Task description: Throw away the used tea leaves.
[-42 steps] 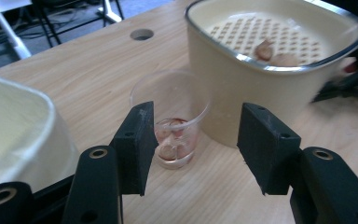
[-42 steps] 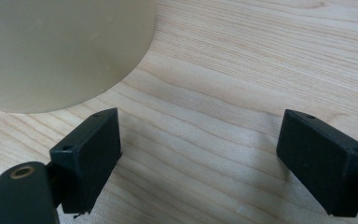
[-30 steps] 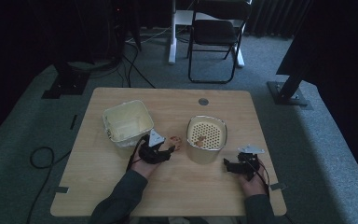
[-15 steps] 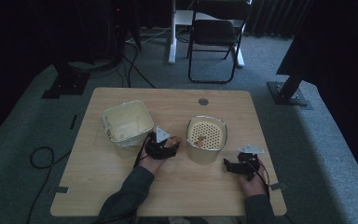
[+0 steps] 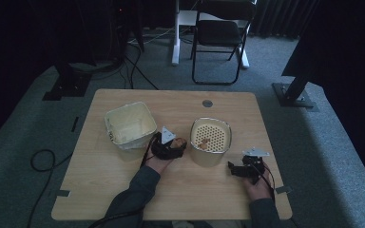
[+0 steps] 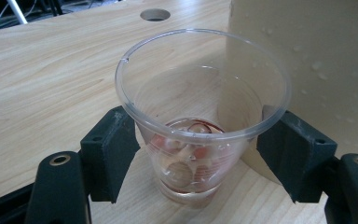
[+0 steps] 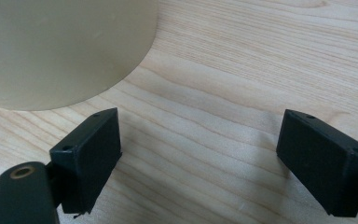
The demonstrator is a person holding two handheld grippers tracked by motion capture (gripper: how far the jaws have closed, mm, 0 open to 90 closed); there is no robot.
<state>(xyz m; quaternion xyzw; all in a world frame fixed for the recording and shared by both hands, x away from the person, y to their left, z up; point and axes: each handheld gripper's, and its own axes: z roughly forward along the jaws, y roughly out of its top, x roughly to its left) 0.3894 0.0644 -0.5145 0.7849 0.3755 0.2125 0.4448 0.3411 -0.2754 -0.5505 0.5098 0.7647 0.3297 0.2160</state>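
Observation:
A clear plastic cup stands upright on the wooden table, with a little reddish liquid and some pale round pieces at its bottom. My left gripper has a pad on each side of the cup just under the rim. Its jaws have just been opening and the rim stays round, so it is open around the cup. In the high view the left gripper and cup sit just left of a round cream container with a perforated insert. My right gripper rests open and empty near that container's right side.
A square cream tub stands left of the left hand. The round container's wet wall rises right behind the cup, and its base lies ahead of the right gripper. A cable hole marks the table's far edge.
The left hand has carried the cup rightward from beside the square tub to the round container and lowered it. The right hand has stayed put.

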